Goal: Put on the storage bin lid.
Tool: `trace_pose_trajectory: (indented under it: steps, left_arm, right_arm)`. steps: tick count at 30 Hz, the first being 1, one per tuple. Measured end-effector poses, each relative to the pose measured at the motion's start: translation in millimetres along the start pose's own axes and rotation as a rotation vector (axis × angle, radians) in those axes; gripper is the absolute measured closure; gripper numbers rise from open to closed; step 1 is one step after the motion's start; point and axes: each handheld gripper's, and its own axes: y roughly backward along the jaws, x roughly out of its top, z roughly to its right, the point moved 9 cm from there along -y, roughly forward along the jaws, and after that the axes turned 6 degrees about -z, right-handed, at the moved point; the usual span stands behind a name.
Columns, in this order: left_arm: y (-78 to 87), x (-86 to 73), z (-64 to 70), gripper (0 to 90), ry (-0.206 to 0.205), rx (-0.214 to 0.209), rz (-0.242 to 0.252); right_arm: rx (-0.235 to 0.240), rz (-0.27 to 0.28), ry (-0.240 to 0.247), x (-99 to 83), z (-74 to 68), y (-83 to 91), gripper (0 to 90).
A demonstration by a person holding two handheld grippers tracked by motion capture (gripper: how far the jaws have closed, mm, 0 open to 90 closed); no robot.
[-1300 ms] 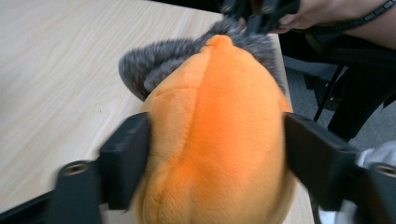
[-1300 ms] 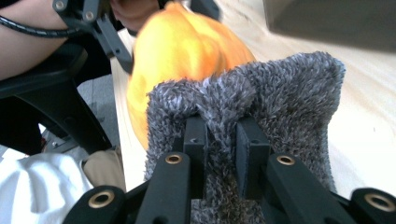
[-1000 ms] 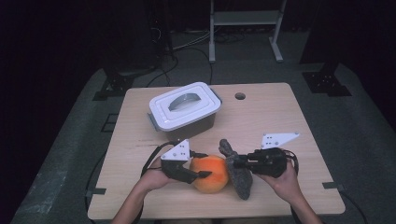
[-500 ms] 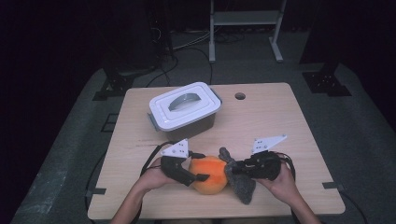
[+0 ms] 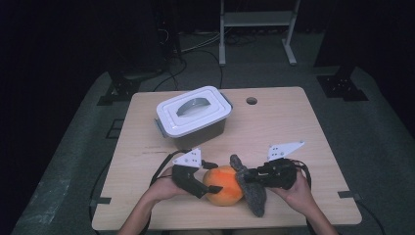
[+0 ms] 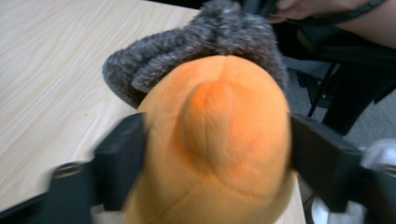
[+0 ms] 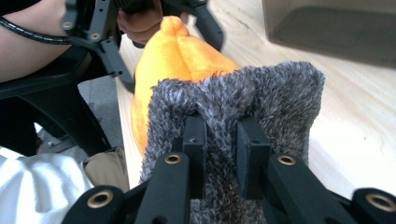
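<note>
An orange plush toy (image 5: 224, 185) is being held at the near edge of the wooden table (image 5: 303, 132), between the two grippers. It is being squeezed by the left gripper (image 5: 211, 183), whose jaws are being pressed wide apart against the toy's two flanks; in the left gripper view the orange plush toy (image 6: 215, 144) is being seen bulging between the blurred black jaws of the left gripper (image 6: 215, 154), with a raised seam running down its middle. A grey fuzzy cloth (image 5: 250, 186) is being draped against the toy's side facing the right gripper (image 5: 249, 177). Its texture is being shown far better in the right gripper view, where the grey fuzzy cloth (image 7: 233, 121) is being pinched in a fold between the narrowly set jaws of the right gripper (image 7: 222, 140), with the toy (image 7: 173, 60) just beyond it and the left gripper (image 7: 116, 23) farther off at the top. In the left gripper view the cloth (image 6: 196, 51) is being seen behind the toy, touching it.

Both hands, the left hand (image 5: 161, 187) and the right hand (image 5: 296, 192), are being shown from above in the high view. Beyond the left gripper, well apart from it, a grey storage box with a white handled lid (image 5: 193, 116) is being seen closed on the table; its wall (image 7: 331, 25) is being glimpsed in the right gripper view. A small round hole (image 5: 251, 101) is lying in the tabletop beyond the box's right side.
</note>
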Motion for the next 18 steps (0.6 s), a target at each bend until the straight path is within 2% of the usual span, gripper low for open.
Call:
trace_pose_trajectory:
  steps: [2,4,6,9,12,16,18]
  left_arm:
    - [-1.3,1.9,1.8,34.1,-0.012,0.004,0.000]
    - [-2.9,2.9,3.7,35.5,-0.026,0.001,0.001]
    - [-5.3,3.3,5.4,35.6,-0.032,-0.004,0.005]
    - [-4.9,2.9,5.0,35.7,-0.039,0.005,-0.003]
    - [-2.0,2.0,1.8,36.0,-0.033,0.013,0.001]
    - [-1.6,1.9,1.4,36.0,-0.031,0.007,0.003]
    - [-3.6,2.5,4.1,35.5,-0.039,-0.010,0.002]
  right_arm:
    - [-0.010,0.011,-0.010,1.4,1.5,4.3,75.6]
    - [-0.036,0.022,0.021,7.5,-2.2,8.1,76.4]
    - [-0.029,0.050,0.039,15.8,-9.3,9.6,76.4]
    - [-0.039,0.018,0.070,17.2,-13.4,3.4,76.5]
    - [-0.012,0.015,0.044,11.6,-8.2,2.0,76.7]
    - [-0.014,-0.014,0.013,2.2,0.8,5.7,76.6]
    - [-0.026,0.000,0.020,5.8,-0.5,9.4,76.8]
